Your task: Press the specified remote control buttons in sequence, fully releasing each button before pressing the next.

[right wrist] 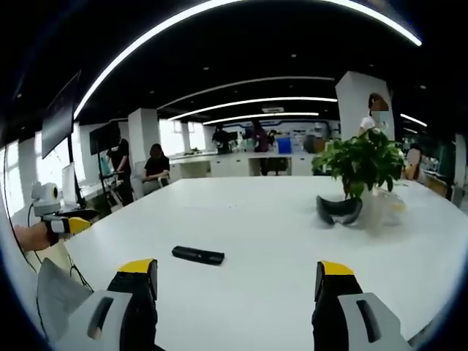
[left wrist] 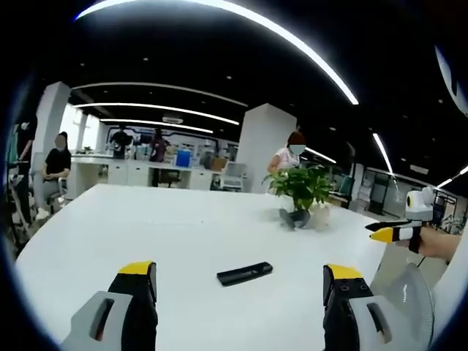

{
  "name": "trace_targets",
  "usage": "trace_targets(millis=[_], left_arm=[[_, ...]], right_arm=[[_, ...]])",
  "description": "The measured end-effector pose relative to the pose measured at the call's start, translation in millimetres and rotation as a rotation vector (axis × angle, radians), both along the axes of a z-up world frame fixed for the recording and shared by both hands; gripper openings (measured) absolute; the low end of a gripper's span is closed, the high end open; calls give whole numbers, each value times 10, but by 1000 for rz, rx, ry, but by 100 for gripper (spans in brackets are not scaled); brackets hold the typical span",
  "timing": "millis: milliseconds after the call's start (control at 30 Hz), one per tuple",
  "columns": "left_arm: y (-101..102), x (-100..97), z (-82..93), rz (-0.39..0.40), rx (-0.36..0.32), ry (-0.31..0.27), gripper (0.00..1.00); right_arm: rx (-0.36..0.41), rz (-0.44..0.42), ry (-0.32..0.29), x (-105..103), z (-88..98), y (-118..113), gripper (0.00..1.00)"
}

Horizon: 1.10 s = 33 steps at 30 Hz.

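A black remote control [left wrist: 244, 273] is seen lying flat on the white table [left wrist: 146, 227], roughly midway between the two grippers and free of contact with either. In the left gripper view, the left gripper [left wrist: 241, 281] is held low over the near edge with its yellow-tipped jaws spread wide, nothing between them; the remote lies just beyond the gap. The right gripper [left wrist: 395, 233] is seen at the right of that view, off the table edge, jaws drawn close together.

In the right gripper view, the right gripper [right wrist: 238, 278] is shown with jaws parted and empty; the two views disagree, so its state cannot be told. The remote [right wrist: 197, 254] lies beyond and left of the gap. The left gripper [right wrist: 69, 224] is noted at far left. A potted plant [right wrist: 360, 164] stands at the far right, a dark curved object [right wrist: 338, 210] beside it. People are seated at far desks.
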<state>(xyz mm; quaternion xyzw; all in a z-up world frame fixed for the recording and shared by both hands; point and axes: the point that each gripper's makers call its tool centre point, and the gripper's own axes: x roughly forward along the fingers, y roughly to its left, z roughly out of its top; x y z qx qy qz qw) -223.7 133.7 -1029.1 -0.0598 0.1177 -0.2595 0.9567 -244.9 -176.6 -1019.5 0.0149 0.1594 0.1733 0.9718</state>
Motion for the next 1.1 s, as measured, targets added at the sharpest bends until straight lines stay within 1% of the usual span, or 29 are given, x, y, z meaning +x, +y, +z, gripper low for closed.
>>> trace_targets(millis=[100,200,333,400,433,533,567,633,733,967,1067,1100], left_arm=[[-27,-13,-54,-16,14,4,98],[-103,-4,-103,-46,19,34,98],[-188,12,-198,-91,55,85,98],[-220,31,-237,-109,44,114,98],[-248,37,-251,-121,24,133,98],[-287,64,-337,-158,14,185,98],[-301,71,-361,-172,15,199,98],[-327,94,-423,-200,41,230,98],[-403,140,-471,-240,66,251,98],[-557,236,-605,-336,106,292,98],[-580,309,-670,-370,119,310,97],[-592,334,-693,-384,134,316,97]], right_arm=[[-9,1,0,-16,0,-13,88],[-11,2,3,-23,-7,-26,87],[-11,3,3,-23,-8,-42,87],[-9,2,4,-17,-7,-50,86],[-9,3,5,-11,-6,-52,86],[-14,8,14,6,-26,-50,86],[-14,12,22,6,-38,-45,85],[-19,18,20,8,-38,-32,86],[-30,26,20,5,-44,-16,85],[-26,33,36,-36,-81,-1,85],[-22,35,45,-59,-102,1,85],[-19,34,48,-68,-107,-2,85]])
